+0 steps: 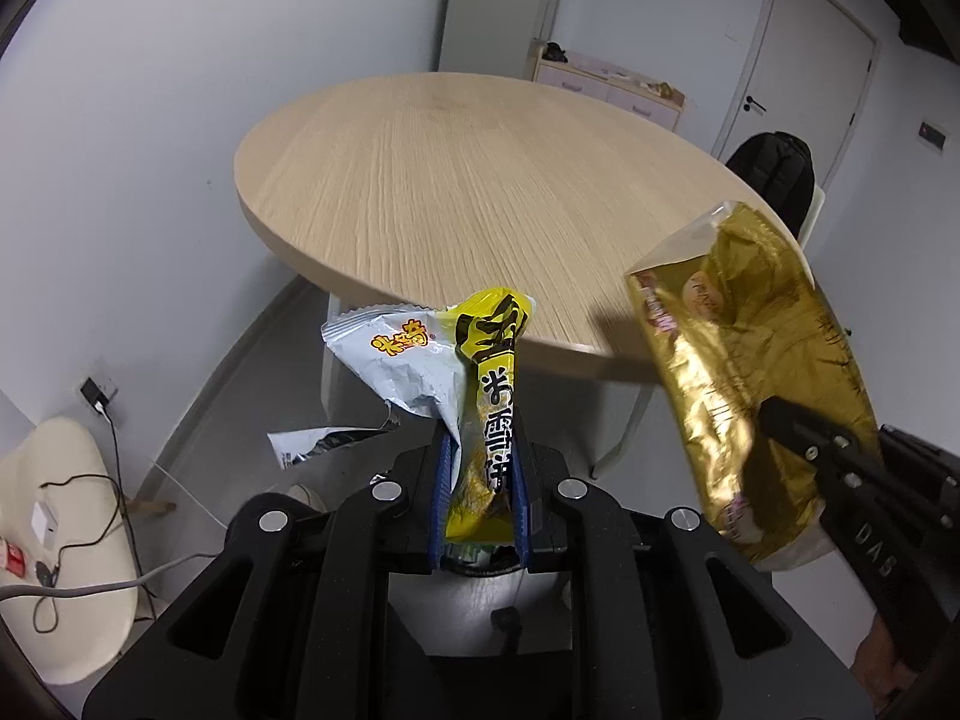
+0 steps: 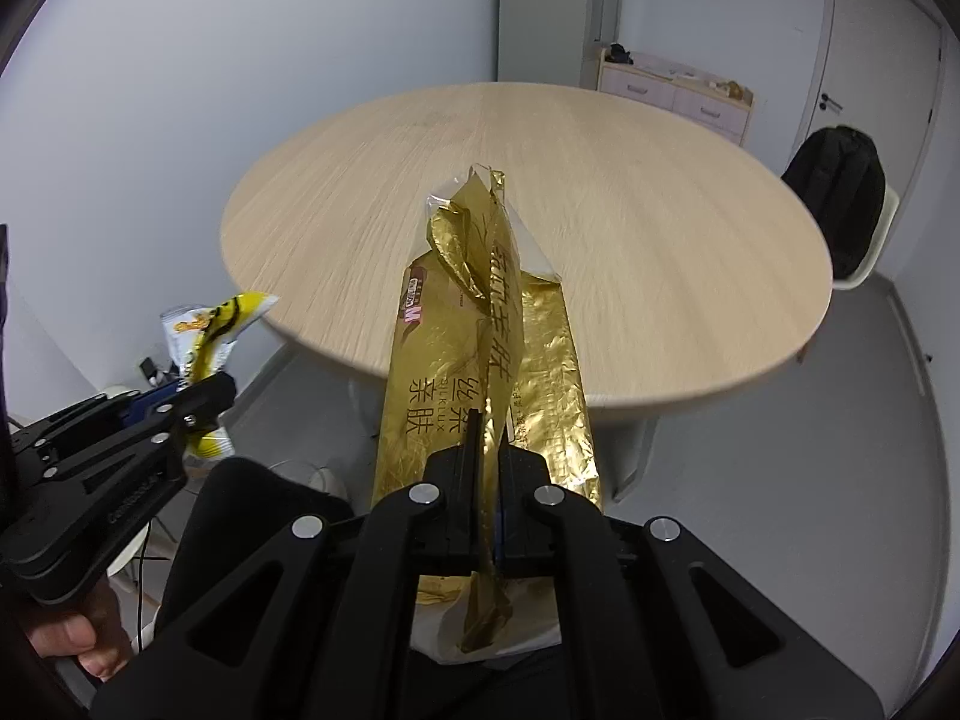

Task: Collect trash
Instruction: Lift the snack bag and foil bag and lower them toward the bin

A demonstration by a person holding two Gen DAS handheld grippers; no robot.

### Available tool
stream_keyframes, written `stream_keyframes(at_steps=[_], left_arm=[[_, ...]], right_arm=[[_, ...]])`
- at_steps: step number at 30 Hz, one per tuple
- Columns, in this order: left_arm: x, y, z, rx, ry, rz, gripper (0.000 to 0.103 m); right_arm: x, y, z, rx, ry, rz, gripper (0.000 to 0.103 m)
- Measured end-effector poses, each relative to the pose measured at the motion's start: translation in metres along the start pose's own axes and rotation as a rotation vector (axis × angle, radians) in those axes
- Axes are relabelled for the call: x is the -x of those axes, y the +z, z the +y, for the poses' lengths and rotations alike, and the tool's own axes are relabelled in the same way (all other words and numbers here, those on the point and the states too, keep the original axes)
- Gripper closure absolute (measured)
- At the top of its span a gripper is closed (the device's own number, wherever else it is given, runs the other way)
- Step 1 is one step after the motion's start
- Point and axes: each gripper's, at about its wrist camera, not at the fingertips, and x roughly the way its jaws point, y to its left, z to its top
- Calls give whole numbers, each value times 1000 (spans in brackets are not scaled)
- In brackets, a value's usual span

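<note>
Nearest my lens, the left tongs (image 1: 480, 480) are clamped tight on a crumpled yellow plastic snack wrapper (image 1: 489, 414), with a torn silver foil snack bag (image 1: 390, 366) pinched in alongside it. To the right, my right tongs (image 2: 486, 480) are fully closed on a crinkled gold plastic tissue pack wrapper (image 2: 474, 372), gripped at its lower end so it stands clear. Both loads hang just off the round light-wood table (image 1: 480, 180), which looks cleared; I judge a bin comes next.
</note>
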Motion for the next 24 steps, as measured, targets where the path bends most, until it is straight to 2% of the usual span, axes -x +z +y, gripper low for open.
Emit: stream_keyframes(at_steps=[8, 16, 24], left_arm=[[5, -28, -7, -30, -3, 13, 87], [4, -42, -11, -41, 11, 24, 87], [-6, -60, -12, -52, 10, 52, 87]], right_arm=[[10, -41, 7, -28, 20, 1, 101], [24, -78, 16, -3, -16, -12, 101], [27, -111, 21, 1, -18, 12, 101]])
